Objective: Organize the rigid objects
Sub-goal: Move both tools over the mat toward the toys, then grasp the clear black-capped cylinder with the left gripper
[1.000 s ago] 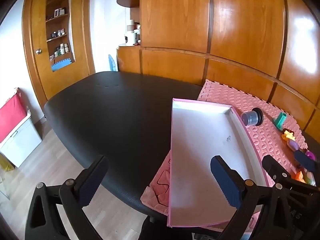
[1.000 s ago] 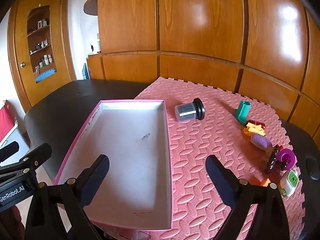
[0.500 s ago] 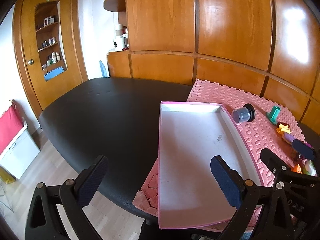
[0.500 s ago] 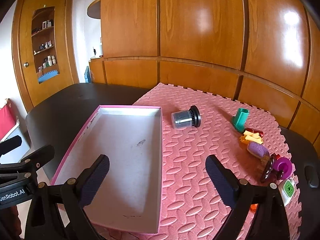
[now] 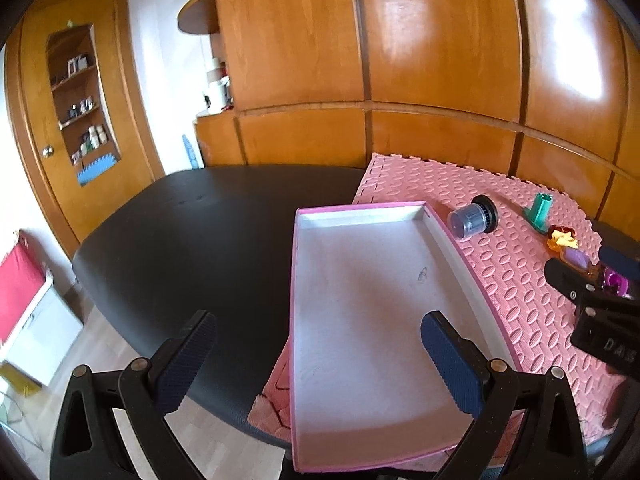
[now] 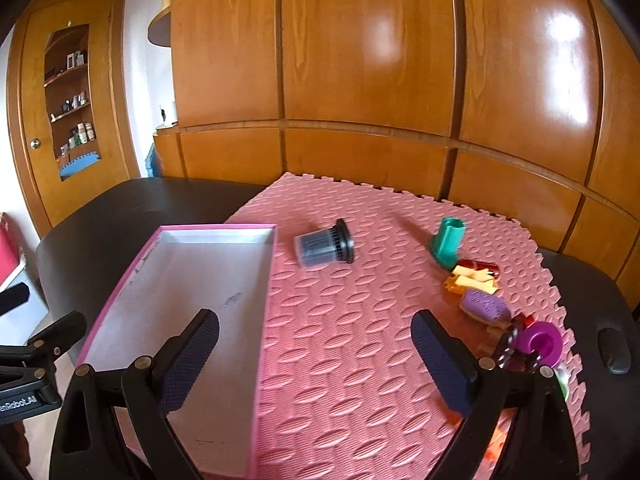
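A shallow pink-rimmed box (image 5: 295, 280) (image 6: 262, 320) with a white floor lies on a pink foam mat (image 6: 352, 320) (image 5: 516, 280). Right of it lie a grey-and-black cylinder (image 6: 324, 245) (image 5: 472, 218), a teal piece (image 6: 449, 242) (image 5: 541, 210), a yellow piece (image 6: 472, 280), a purple oval (image 6: 484, 306) and a magenta ring (image 6: 540, 340). My left gripper (image 5: 316, 360) hovers open over the box's near left side. My right gripper (image 6: 316, 354) hovers open above the mat near the box's right wall. Neither holds anything.
The mat rests on a black padded table (image 5: 192, 240) (image 6: 112, 216) backed by wood panelling (image 6: 360, 80). A small black object (image 6: 614, 350) lies on the table at the right. A wooden door with shelves (image 5: 76, 120) and a red-and-white box (image 5: 24, 300) stand left.
Both grippers have risen and tilted back, so the box and toys sit lower and farther in both views. Nothing was grasped or moved.
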`<state>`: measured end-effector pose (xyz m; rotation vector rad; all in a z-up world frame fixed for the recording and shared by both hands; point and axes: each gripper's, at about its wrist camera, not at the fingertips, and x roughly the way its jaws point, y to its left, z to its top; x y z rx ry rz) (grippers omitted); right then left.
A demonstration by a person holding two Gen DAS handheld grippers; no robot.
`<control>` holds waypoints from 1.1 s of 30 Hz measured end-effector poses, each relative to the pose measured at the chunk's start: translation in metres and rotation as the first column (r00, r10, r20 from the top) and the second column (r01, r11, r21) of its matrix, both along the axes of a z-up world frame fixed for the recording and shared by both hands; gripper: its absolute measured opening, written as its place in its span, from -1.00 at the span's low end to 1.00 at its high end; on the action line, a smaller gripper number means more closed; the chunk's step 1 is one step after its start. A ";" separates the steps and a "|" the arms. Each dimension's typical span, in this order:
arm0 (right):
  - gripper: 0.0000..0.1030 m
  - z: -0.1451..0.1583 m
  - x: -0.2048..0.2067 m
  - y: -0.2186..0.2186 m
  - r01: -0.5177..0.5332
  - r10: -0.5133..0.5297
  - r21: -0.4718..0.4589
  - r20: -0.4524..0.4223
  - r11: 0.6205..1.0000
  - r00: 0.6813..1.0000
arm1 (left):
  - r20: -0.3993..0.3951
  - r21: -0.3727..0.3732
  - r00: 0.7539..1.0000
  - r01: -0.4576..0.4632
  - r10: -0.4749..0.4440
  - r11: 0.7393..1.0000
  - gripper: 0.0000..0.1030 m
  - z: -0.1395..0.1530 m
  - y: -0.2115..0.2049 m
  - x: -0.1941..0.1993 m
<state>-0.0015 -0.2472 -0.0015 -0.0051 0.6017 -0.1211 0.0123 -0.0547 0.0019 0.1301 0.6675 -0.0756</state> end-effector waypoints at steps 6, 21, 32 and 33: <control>0.91 0.003 0.009 -0.026 -0.018 0.017 -0.018 -0.028 1.000 0.999 | 0.000 -0.009 0.999 0.034 -0.034 0.999 0.99 0.004 -0.010 0.008; 0.91 0.007 0.029 -0.118 0.041 -0.046 -0.083 -0.061 0.996 0.997 | -0.033 0.004 0.989 0.142 -0.142 0.990 0.99 0.007 -0.050 0.033; 0.90 -0.006 0.030 -0.174 0.105 -0.104 0.055 -0.028 0.993 0.994 | -0.101 -0.004 0.970 0.221 -0.221 0.975 0.99 0.007 -0.091 0.067; 0.90 -0.004 0.030 -0.177 0.114 -0.113 0.069 -0.026 0.991 0.993 | -0.106 0.000 0.967 0.233 -0.232 0.972 0.99 0.007 -0.095 0.070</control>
